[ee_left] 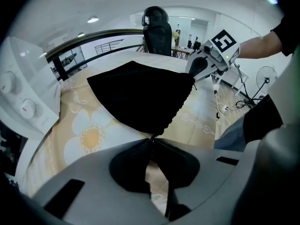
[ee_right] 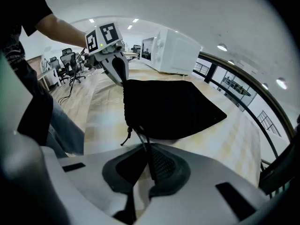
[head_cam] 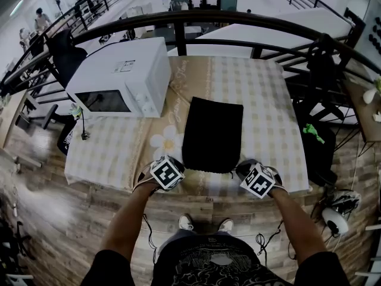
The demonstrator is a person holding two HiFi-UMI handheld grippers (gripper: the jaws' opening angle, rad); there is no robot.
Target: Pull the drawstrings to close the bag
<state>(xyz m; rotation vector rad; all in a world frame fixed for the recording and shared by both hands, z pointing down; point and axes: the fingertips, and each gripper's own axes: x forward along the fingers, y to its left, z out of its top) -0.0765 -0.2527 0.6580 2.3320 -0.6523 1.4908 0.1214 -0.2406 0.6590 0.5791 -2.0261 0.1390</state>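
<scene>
Treat the flat black cloth drawstring bag [head_cam: 212, 133], lying near the front edge of the beige checked tablecloth [head_cam: 262, 100], as light, limp and apt to slide, held only by its thin black cords [ee_right: 140, 139], with left gripper [ee_left: 151, 146] and right gripper [ee_right: 149, 158] each apparently clamped on one at the mouth.

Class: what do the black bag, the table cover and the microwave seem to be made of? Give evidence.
Bag: matte black cloth, probably; its mouth gathers into soft pleats. Table cover: printed fabric, likely; it drapes over the edge. Microwave: smooth white painted metal or plastic, unclear which.
</scene>
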